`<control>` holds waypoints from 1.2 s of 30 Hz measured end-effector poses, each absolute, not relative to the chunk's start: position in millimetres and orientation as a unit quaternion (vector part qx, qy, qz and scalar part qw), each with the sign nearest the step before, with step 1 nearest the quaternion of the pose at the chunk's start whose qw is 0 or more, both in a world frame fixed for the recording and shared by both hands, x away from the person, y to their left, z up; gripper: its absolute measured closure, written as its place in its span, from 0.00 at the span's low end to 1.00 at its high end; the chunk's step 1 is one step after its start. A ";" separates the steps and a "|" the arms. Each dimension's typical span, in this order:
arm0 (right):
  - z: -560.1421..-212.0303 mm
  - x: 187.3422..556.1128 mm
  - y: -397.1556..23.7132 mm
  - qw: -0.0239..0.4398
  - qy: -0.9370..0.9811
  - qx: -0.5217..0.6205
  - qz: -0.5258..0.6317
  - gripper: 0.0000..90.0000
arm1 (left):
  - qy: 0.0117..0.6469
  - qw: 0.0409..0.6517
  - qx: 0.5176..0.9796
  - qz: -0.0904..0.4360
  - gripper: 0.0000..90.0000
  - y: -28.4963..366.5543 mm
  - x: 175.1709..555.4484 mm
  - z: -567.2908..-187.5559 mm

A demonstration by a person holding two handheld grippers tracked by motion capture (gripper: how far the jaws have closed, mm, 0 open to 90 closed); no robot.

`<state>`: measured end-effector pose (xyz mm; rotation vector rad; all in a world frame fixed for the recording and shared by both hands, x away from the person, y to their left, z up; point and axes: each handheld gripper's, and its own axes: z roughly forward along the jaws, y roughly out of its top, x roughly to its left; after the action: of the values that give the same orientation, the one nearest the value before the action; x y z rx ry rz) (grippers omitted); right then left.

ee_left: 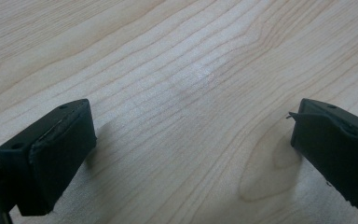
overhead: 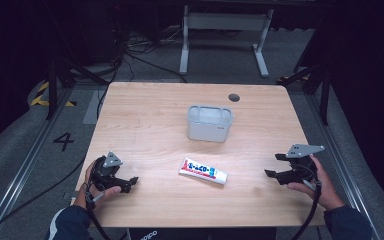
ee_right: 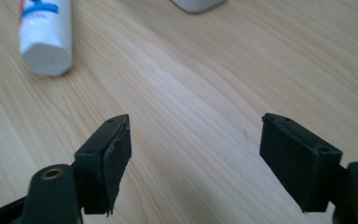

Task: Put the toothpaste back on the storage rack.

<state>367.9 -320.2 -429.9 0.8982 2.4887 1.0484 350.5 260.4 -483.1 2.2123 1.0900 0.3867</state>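
Tabletop [overhead: 145,115], tube [overhead: 203,170] apart from open right claw [overhead: 274,165].

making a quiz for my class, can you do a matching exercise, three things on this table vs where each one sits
Things:
1. white toothpaste tube with blue and red print
2. pale grey plastic holder with rounded corners
3. small dark round disc in the tabletop

Places:
A. far edge of the table
B. middle of the table
C. near side, between the two grippers

Pairs: 1-C, 2-B, 3-A

High cam looks down over table [overhead: 145,125]; 2 claw cams close, low, sharing its wood.
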 end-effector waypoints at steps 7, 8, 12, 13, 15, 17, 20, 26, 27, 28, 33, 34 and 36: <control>-413.7 374.6 -282.4 0.147 0.877 0.267 0.371 0.33 | 0.404 0.316 0.844 0.154 0.01 261.7 351.6 -482.8; -413.0 375.7 -277.4 0.147 0.880 0.263 0.368 0.34 | 0.404 0.316 0.845 0.155 0.01 261.8 351.7 -482.8; -411.1 378.6 -261.5 0.144 0.887 0.253 0.358 0.35 | 0.407 0.316 0.843 0.154 0.00 261.4 351.5 -482.9; -410.2 379.3 -257.0 0.142 0.888 0.250 0.358 0.35 | 0.414 0.318 0.840 0.147 0.00 260.8 350.8 -483.1; -408.3 381.0 -245.8 0.139 0.891 0.242 0.358 0.35 | 0.405 0.316 0.844 0.155 0.00 261.8 352.3 -482.8; -406.9 382.5 -237.1 0.135 0.893 0.234 0.359 0.35 | 0.406 0.317 0.843 0.152 0.00 261.6 352.2 -483.0; -405.9 384.1 -227.7 0.128 0.896 0.227 0.359 0.36 | 0.405 0.317 0.844 0.152 0.00 261.8 352.5 -482.9; -405.9 386.7 -202.0 0.118 0.902 0.210 0.357 0.36 | 0.402 0.317 0.846 0.151 0.00 262.0 353.1 -482.9; -405.9 386.7 -202.0 0.118 0.902 0.210 0.357 0.36 | 0.402 0.317 0.846 0.151 0.00 262.0 353.1 -482.9; -406.3 386.9 -197.9 0.116 0.904 0.208 0.355 0.36 | 0.402 0.317 0.846 0.151 0.00 262.0 353.0 -482.9; -405.2 387.7 -182.3 0.110 0.909 0.192 0.354 0.36 | 0.402 0.317 0.846 0.151 0.00 262.0 353.0 -482.9; -404.9 387.6 -179.0 0.110 0.910 0.190 0.353 0.36 | 0.402 0.317 0.846 0.151 0.00 262.0 353.0 -482.9; -404.8 387.9 -172.2 0.106 0.912 0.184 0.351 0.36 | 0.402 0.317 0.846 0.151 0.00 262.0 353.0 -482.9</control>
<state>387.9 -172.2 -404.8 0.5416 2.6858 1.0341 353.0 262.0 -482.9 2.2260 1.0583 0.3980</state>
